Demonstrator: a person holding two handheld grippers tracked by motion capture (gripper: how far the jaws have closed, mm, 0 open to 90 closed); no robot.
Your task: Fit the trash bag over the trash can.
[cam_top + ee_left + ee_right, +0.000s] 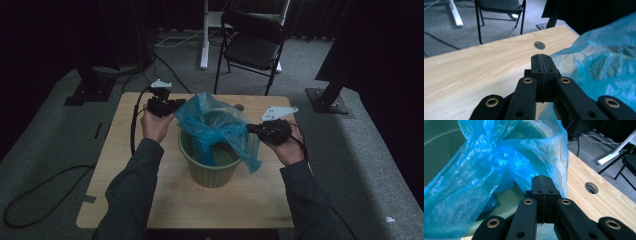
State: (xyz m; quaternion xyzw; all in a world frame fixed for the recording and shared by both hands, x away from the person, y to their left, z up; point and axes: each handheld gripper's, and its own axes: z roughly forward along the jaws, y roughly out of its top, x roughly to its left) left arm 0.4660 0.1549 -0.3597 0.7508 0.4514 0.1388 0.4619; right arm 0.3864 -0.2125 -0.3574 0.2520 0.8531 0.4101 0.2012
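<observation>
Wooden table (150, 200) lies bare toward its near edge. A green bin (210, 172) stands mid-table, a blue bag (220, 127) draped inside. The left hand-held gripper (172, 105) and right hand-held gripper (252, 128) each pinch the bag's rim, jaws pressed together.

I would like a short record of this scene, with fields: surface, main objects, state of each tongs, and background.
surface: wooden table with a round hole
main objects: green bin standing near the table's middle; blue plastic bag partly in the bin, pulled up above its rim
left tongs: jaws closed, at the bag's left edge; whether they pinch it cannot be told
right tongs: jaws closed, at the bag's right edge; a grip cannot be confirmed
background: black folding chair, grey carpet
</observation>
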